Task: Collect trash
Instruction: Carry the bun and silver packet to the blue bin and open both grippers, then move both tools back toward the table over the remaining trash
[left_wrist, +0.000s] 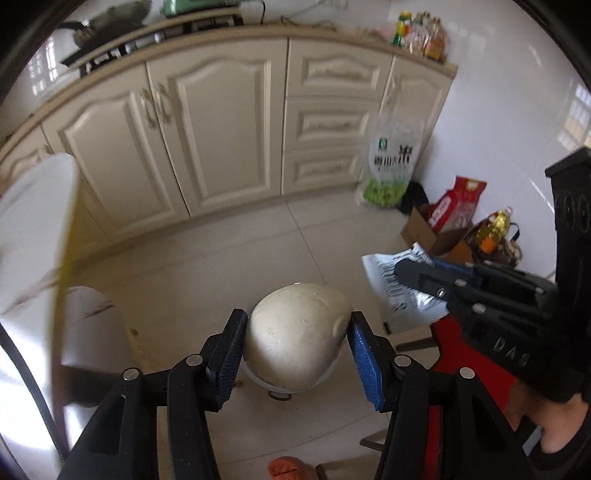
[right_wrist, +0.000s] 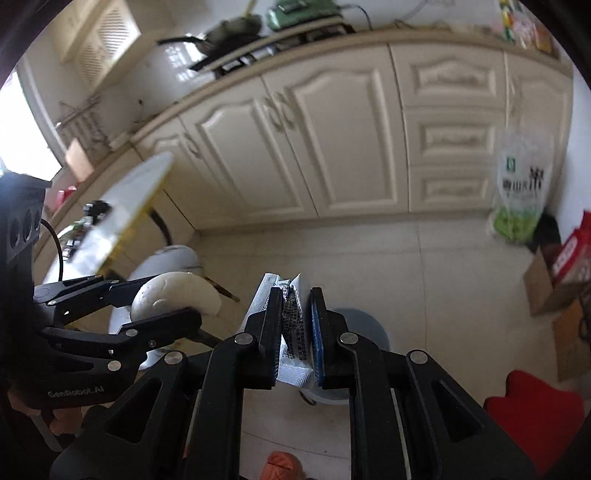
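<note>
So the left gripper (left_wrist: 297, 354) is sitting about half open with a pale round bun-like lump (left_wrist: 299, 336) wedged between its ribbed blue pads, both pads pressed right against the sides, so it has a proper hold on it. The lump looks matte, a bit dusty and dimpled, smooth dome shape, held up over the glossy cream floor tiles (left_wrist: 229, 258). Over to the right, the right gripper (right_wrist: 293, 328) is squeezed nearly all the way closed on a crinkly white plastic wrapper (right_wrist: 291, 332) with black print, flat and creased, sticking out above and below the pads. Behind both run cream cabinet doors (right_wrist: 332, 147) with raised arched panels.
</note>
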